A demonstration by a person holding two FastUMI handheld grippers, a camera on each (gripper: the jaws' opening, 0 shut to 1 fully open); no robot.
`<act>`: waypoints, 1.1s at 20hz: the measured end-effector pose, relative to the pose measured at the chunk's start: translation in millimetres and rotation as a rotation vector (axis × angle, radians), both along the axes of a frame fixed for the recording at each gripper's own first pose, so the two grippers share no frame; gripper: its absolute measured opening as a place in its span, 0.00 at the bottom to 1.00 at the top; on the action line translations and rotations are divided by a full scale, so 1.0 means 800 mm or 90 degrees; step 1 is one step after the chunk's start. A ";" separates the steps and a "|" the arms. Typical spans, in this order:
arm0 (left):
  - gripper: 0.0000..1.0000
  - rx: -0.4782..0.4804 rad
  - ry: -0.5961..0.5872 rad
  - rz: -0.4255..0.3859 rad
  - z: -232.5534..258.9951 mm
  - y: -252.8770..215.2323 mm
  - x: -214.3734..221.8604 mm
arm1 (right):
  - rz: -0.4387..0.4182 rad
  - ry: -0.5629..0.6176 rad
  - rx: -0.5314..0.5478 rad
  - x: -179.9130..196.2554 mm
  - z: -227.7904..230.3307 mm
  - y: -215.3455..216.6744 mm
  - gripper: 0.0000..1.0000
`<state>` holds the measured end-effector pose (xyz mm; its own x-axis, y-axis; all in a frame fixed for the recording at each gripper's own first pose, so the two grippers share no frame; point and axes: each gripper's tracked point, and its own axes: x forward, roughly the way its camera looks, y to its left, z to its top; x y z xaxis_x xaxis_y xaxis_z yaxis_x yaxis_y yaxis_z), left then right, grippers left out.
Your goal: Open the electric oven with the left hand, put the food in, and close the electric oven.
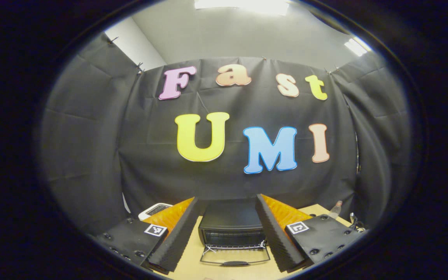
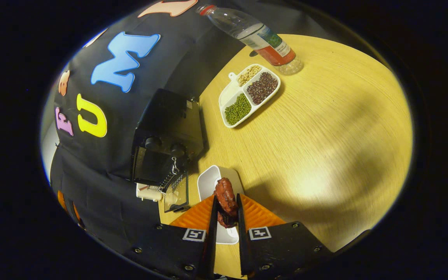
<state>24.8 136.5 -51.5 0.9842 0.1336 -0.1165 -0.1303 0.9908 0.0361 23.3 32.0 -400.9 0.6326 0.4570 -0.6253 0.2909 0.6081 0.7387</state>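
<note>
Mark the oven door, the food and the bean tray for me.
oven door [image 1: 235,256], left gripper view, its glass pane.
food [image 2: 225,197], right gripper view, its middle.
bean tray [image 2: 228,94], right gripper view, its bare compartment.

- The clear plastic bottle with the red cap [image 2: 257,37] carried a paper label in white, green and red; its print was too small to be read.
- Each black gripper body carried small square black-and-white coded markers [image 1: 156,230] [image 1: 298,227] [image 2: 194,235] [image 2: 259,233]; these were patterns, not words or numbers.
- The black electric oven [image 2: 167,138] showed two round knobs; marks around them could not be made out.
- No other writing, brand or number was readable.
</note>
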 end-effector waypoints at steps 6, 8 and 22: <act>1.00 -0.006 0.000 -0.015 -0.005 -0.001 0.004 | 0.004 -0.037 0.000 0.011 0.053 0.013 0.10; 1.00 -0.020 0.000 -0.024 -0.007 -0.001 0.006 | 0.012 -0.059 0.017 0.014 0.078 0.024 0.10; 1.00 -0.057 0.003 -0.033 -0.007 0.051 0.004 | -0.049 -0.119 0.101 0.109 0.121 0.165 0.10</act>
<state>27.7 177.3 -57.2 0.9889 0.0713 -0.1304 -0.0786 0.9956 -0.0517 110.4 163.7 -303.8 0.7668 0.4867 -0.4184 0.1813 0.4611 0.8686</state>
